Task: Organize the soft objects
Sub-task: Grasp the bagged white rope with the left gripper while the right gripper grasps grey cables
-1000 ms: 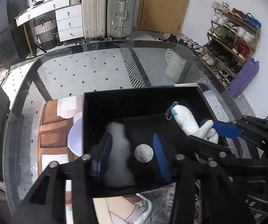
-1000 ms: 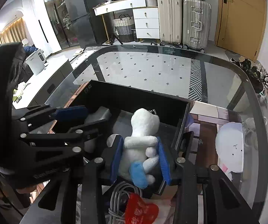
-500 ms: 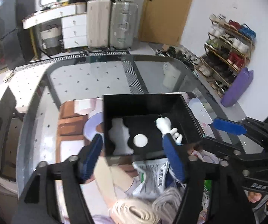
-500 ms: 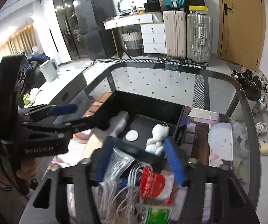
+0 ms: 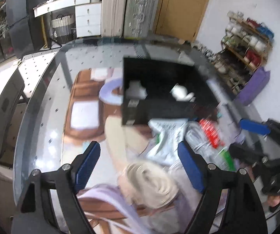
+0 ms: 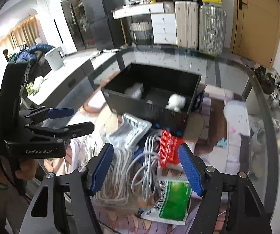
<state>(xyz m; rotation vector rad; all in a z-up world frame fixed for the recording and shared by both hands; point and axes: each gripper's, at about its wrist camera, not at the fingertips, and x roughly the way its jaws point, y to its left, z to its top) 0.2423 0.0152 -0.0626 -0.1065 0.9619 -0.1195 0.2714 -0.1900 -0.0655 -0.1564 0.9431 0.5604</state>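
Both toys now lie in the black box point(image 6: 151, 95), released: white plush figure point(image 6: 176, 101) at its right end, the pale one point(image 6: 135, 90) left. I've drawn back my left gripper point(image 5: 138, 167) and right gripper point(image 6: 146, 168), jaws just opened, empty. White cable bundle point(image 6: 145, 165) lies directly under my right gripper, nearer than the left.
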